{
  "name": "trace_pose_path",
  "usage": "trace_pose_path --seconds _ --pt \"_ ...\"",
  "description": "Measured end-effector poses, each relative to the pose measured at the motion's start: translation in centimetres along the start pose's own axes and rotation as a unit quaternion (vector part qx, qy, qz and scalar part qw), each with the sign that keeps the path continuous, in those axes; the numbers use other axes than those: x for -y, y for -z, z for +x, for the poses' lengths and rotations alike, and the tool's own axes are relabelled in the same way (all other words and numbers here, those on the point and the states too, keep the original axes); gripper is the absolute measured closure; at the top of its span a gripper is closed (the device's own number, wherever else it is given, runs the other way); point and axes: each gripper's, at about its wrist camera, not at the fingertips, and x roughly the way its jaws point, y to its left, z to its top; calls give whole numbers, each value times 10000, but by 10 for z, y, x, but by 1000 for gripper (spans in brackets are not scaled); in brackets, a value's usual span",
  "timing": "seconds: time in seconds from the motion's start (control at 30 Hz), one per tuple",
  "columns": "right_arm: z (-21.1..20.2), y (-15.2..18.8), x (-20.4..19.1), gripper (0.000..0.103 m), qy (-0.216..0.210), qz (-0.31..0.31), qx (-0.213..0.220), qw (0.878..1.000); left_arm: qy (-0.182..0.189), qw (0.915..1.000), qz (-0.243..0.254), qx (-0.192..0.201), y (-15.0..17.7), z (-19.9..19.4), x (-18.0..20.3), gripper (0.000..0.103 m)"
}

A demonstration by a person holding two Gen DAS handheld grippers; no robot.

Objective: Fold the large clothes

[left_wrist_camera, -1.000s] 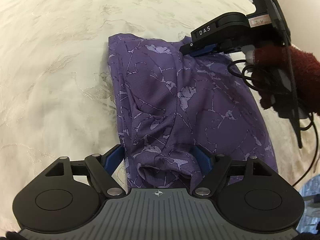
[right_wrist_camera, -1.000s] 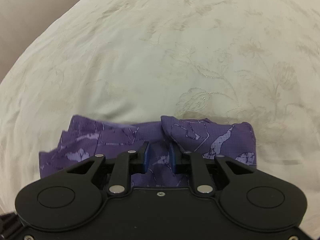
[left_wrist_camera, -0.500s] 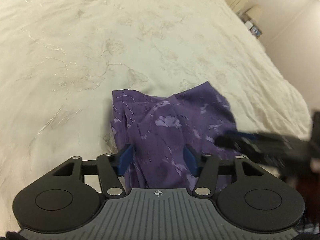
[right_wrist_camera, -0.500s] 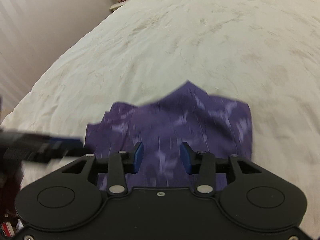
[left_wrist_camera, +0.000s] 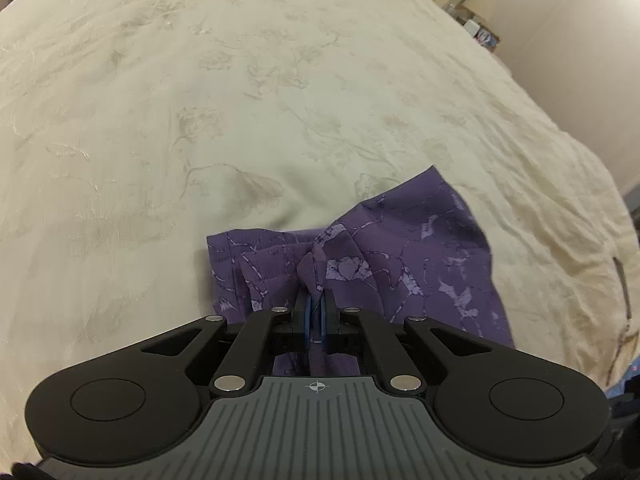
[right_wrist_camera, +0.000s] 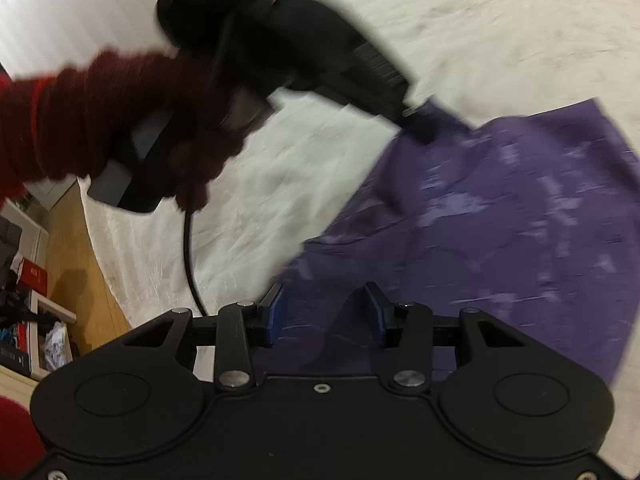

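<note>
Left wrist: cream bedspread (left_wrist_camera: 280, 100); left claw (left_wrist_camera: 316, 312) pinching purple garment (left_wrist_camera: 420, 260); right claw (right_wrist_camera: 326, 316) spread.

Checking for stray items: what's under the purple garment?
Only the cream bedspread shows around the purple garment; whatever lies beneath its folds is covered.

Cream embroidered bedspread (left_wrist_camera: 248, 92), wooden floor (right_wrist_camera: 86, 280), perhaps blinds (right_wrist_camera: 60, 12) behind

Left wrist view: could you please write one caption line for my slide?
Left gripper shut on a bunched fold of the purple patterned garment, which lies on a cream embroidered bedspread.
</note>
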Motion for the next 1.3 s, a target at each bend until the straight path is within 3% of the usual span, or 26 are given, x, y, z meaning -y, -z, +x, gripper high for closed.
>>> trace_pose_path --seconds 0.1,0.2,0.27,0.4,0.5,0.57,0.63,0.7,0.87,1.1,1.3 --pt "30 -3 -14 46 -43 -96 -284 9995 -150 9996 -181 -124 2 8 -9 99" --pt "47 -4 -26 45 67 -319 -431 9985 -125 9957 -908 -158 6 12 -31 98" --pt "47 -7 -27 45 52 -349 -436 9984 -44 9909 -1339 -124 10 14 -40 98" --pt "38 -8 -29 45 55 -418 -381 9984 67 9878 -1557 6 10 7 -36 92" --pt "15 -5 -27 30 125 -59 -20 9999 110 9887 -1479 230 8 -12 -28 71" --pt "-5 -2 -20 21 203 226 304 9991 51 9911 -1272 386 8 -24 -21 40" --pt "-22 -1 -11 15 373 516 587 9962 66 9921 -1152 482 10 -36 -16 22" --pt "-39 1 3 2 598 832 834 9912 89 9922 -1144 496 11 -43 -14 21" --pt "-66 9 55 1 1094 1757 1044 9728 -23 9937 -1094 259 27 -47 -10 0" --pt "-71 34 129 1 1049 3182 763 9391 -1 9920 -1228 -304 62 -33 -9 0" --pt "-55 50 158 1 769 3879 595 9166 -10 9918 -1200 -450 77 -29 -3 0"
